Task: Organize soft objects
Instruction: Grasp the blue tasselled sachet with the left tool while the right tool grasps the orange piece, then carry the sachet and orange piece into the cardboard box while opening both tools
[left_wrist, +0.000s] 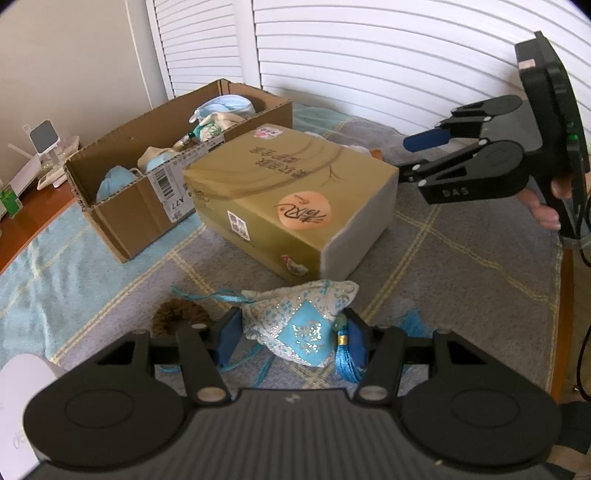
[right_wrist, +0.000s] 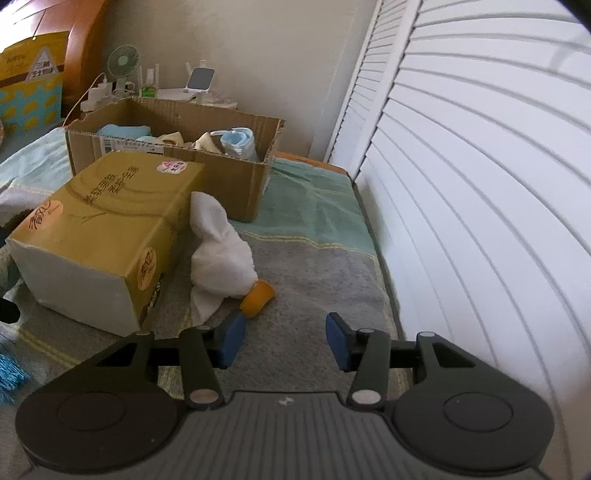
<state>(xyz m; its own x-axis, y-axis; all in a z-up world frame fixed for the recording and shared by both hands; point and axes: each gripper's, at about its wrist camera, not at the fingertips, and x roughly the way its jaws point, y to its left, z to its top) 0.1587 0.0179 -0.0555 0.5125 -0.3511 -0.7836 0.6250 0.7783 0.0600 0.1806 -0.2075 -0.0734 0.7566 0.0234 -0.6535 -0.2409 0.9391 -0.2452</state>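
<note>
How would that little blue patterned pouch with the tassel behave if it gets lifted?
The pouch looks like stuffed fabric, so it would probably squash and sag rather than hold its shape. Its tassel would likely dangle and swing. It seems light, and the left gripper pinching its sides should hold it without slipping.

1. The left wrist view looks steeply down along its own fingers, close over the grey checked blanket (left_wrist: 461, 258), facing the white louvred doors (left_wrist: 369, 55) at 12 o'clock.
2. The right wrist view sits close above the same blanket, tilted down, with the doors at 2 o'clock.
3. Both share the gold rectangular tissue pack (left_wrist: 288, 192) (right_wrist: 107, 229) and the open brown cardboard box (left_wrist: 147, 206) (right_wrist: 236, 181) at 10 to 11 o'clock.
</note>
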